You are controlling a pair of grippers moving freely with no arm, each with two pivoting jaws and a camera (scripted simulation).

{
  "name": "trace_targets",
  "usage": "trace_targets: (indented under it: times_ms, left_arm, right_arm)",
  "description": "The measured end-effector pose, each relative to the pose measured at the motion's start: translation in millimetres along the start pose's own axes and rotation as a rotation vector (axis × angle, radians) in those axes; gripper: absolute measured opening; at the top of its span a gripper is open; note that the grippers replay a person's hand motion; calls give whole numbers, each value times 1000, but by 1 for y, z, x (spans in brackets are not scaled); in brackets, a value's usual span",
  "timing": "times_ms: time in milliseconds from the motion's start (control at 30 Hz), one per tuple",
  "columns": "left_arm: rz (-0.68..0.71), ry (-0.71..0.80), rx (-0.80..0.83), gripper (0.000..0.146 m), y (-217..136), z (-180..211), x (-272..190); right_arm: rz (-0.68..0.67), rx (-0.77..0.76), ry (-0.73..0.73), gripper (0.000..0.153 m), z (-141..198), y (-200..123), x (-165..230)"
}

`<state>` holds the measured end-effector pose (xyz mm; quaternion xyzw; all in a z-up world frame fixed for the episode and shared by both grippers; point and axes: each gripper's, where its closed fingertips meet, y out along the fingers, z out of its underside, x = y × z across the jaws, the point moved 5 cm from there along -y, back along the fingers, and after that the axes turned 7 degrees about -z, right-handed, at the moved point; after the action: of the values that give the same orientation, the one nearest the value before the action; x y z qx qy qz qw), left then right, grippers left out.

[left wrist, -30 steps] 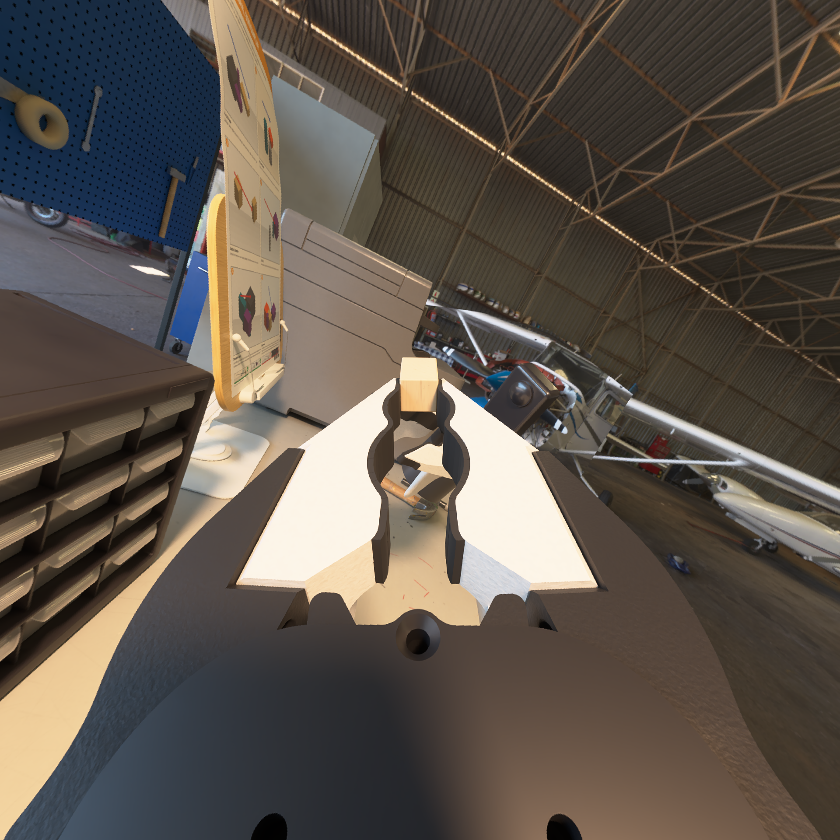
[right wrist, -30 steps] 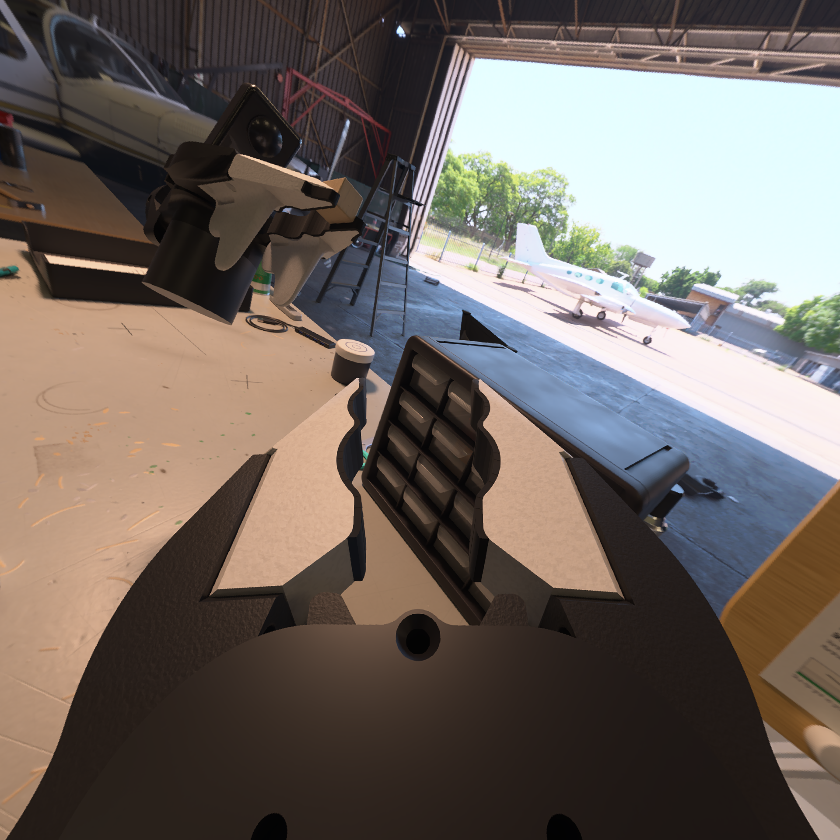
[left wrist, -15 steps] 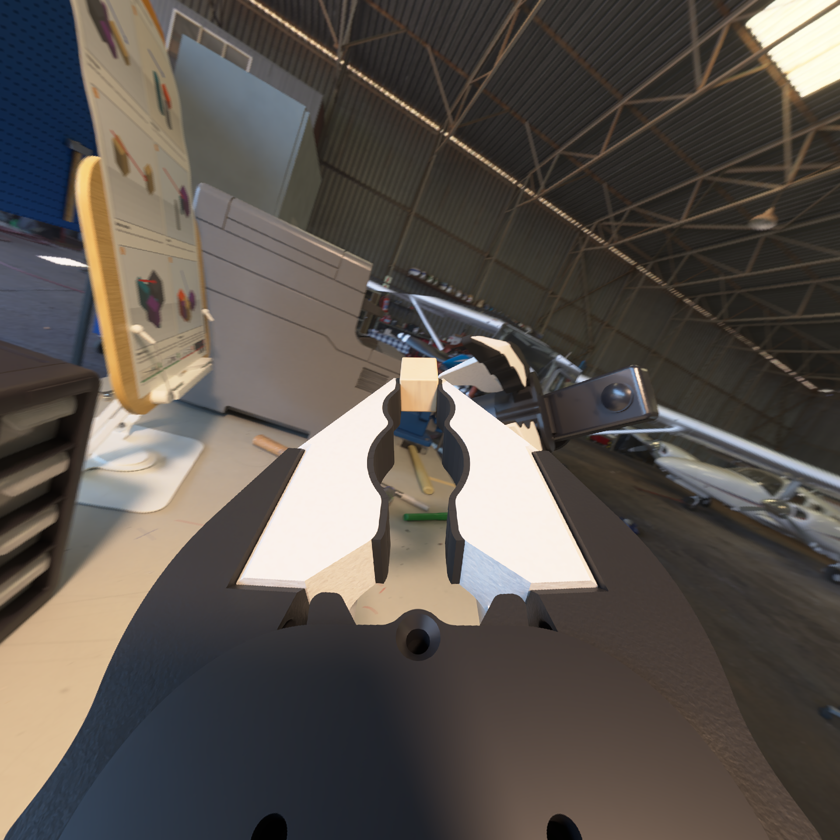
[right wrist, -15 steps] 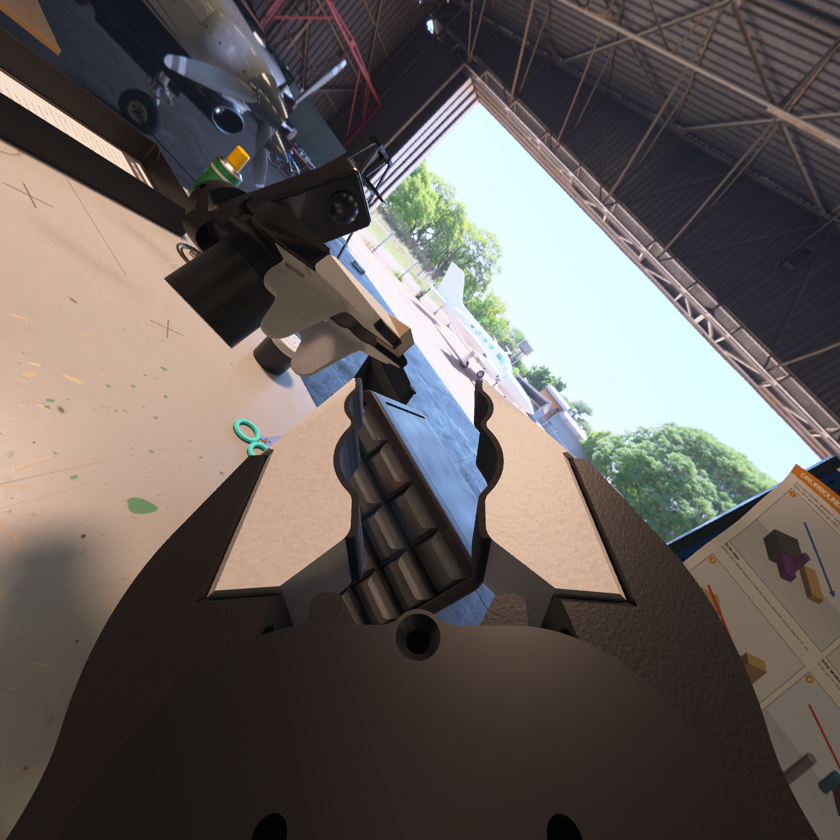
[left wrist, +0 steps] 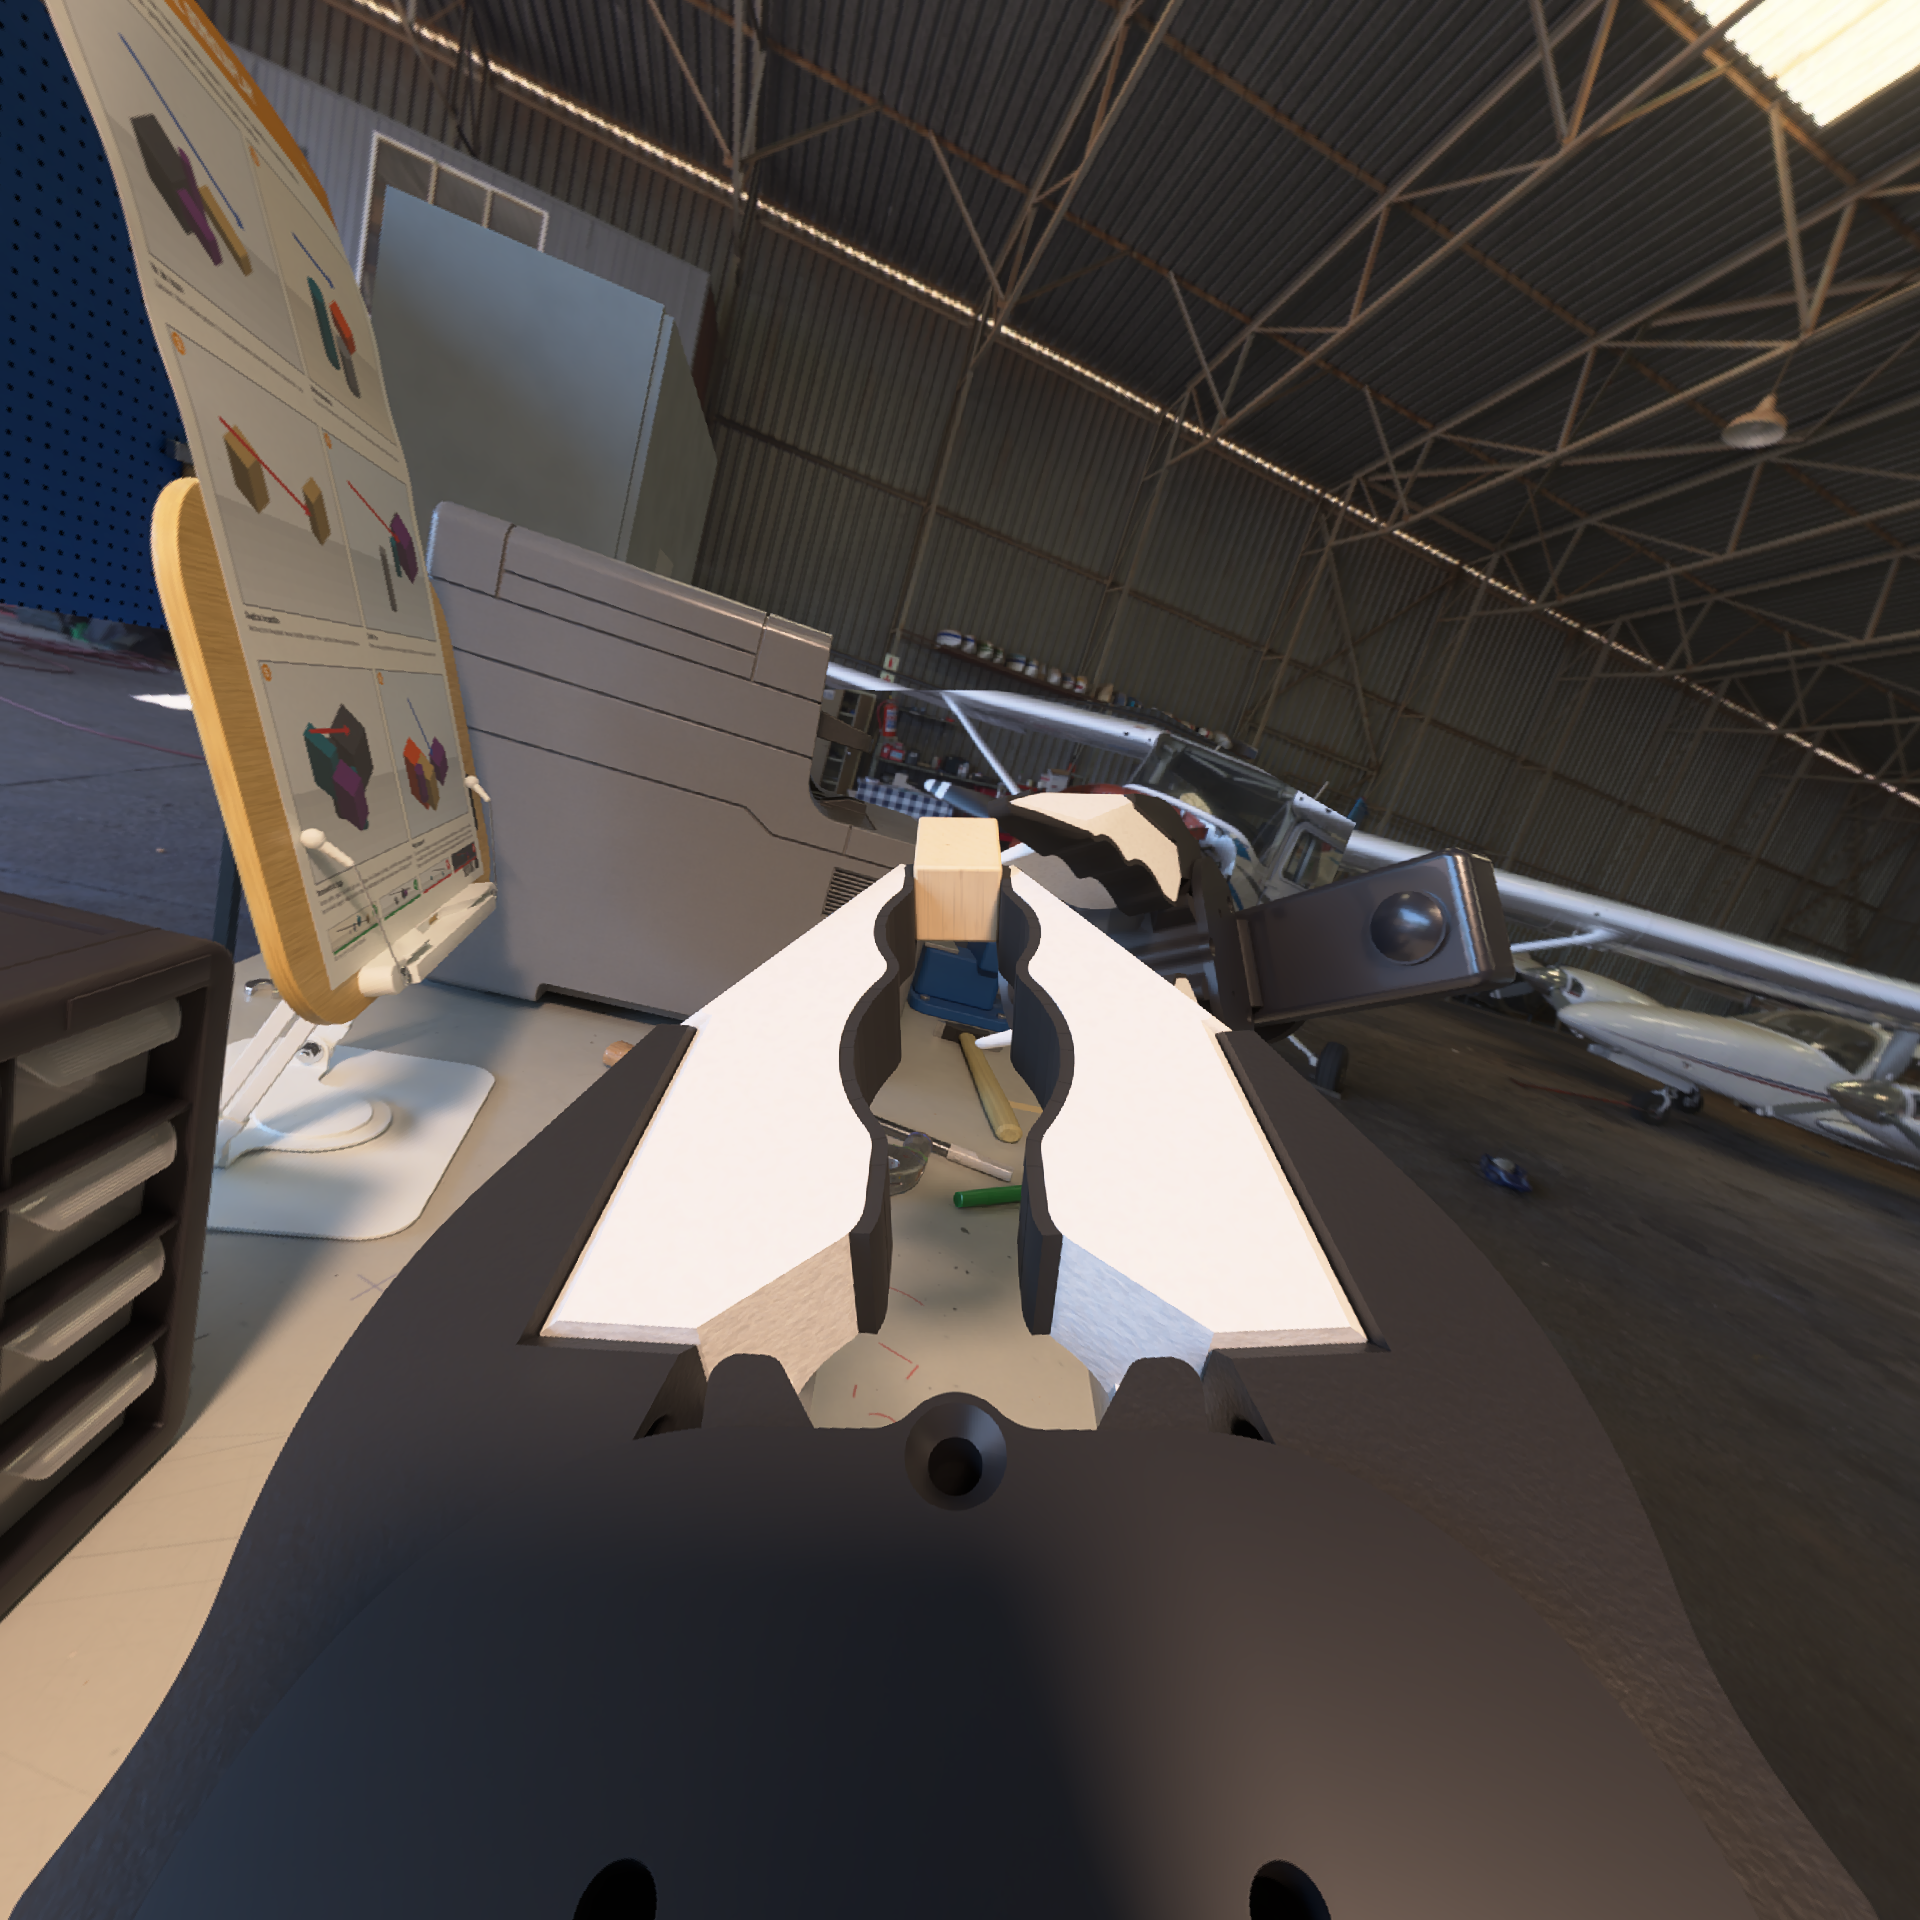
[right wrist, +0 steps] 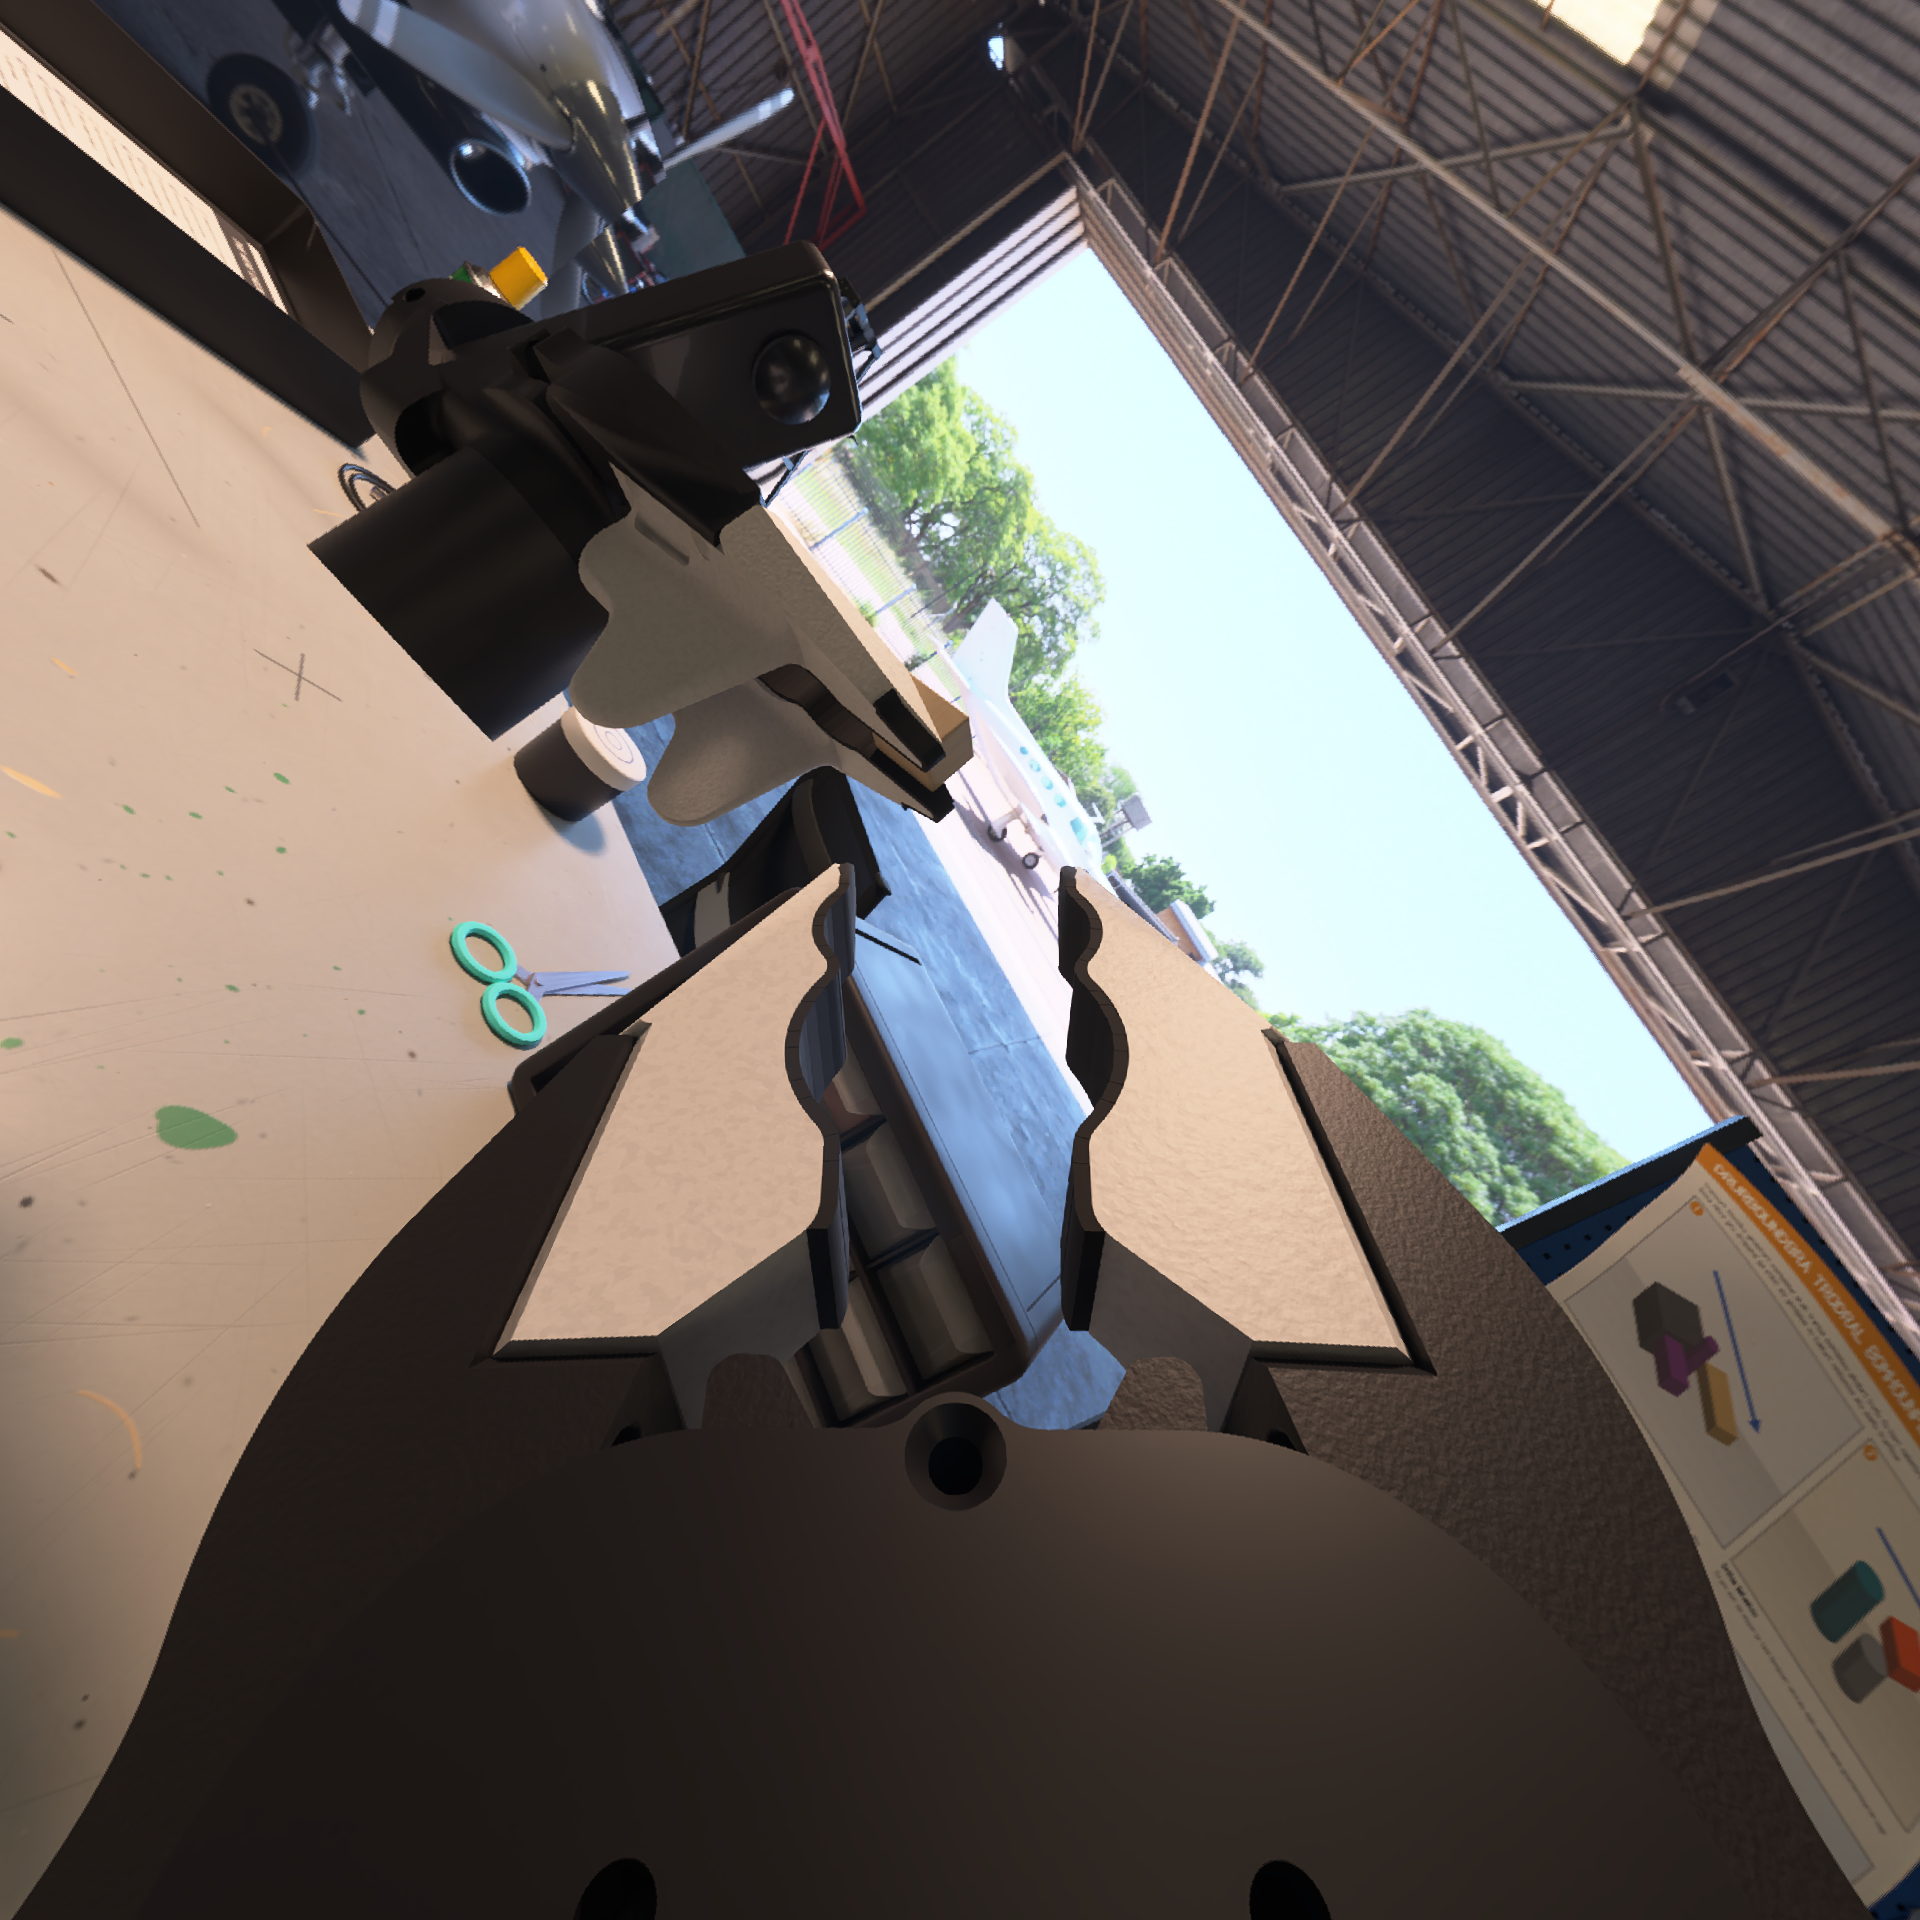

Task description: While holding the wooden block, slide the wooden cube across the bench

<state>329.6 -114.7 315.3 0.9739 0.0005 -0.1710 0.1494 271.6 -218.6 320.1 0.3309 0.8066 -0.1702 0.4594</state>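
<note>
My left gripper is shut on a pale wooden block, pinched at the fingertips and held above the bench. My right gripper is open and empty. Its fingers straddle the top edge of a dark drawer cabinet without gripping it. In the left wrist view the right gripper hangs just right of the block, fingers pointing left. In the right wrist view the left gripper is close ahead and above, with the block in its tips. No second wooden piece shows.
A drawer cabinet, an instruction board on a white stand and a grey printer stand on the left. A blue vise, hammer and green marker lie ahead. Teal scissors and a black cup sit near the bench edge.
My left gripper has swung with the block still held, bringing the right gripper into view beside it. My right gripper has rolled and moved closer to the left one, staying open.
</note>
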Motion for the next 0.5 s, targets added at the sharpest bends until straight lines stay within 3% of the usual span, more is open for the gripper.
trace_targets:
  times_ms: [167,267,500]
  left_arm:
    - [26,-7,12,14,6,5,-4]
    - [28,4,25,14,6,7,-3]
    - [0,3,106,14,6,13,2]
  right_arm:
    - [-20,-28,11,38,2,1,2]
    - [-4,-44,7,28,4,0,0]
    - [-40,-34,97,25,14,0,0]
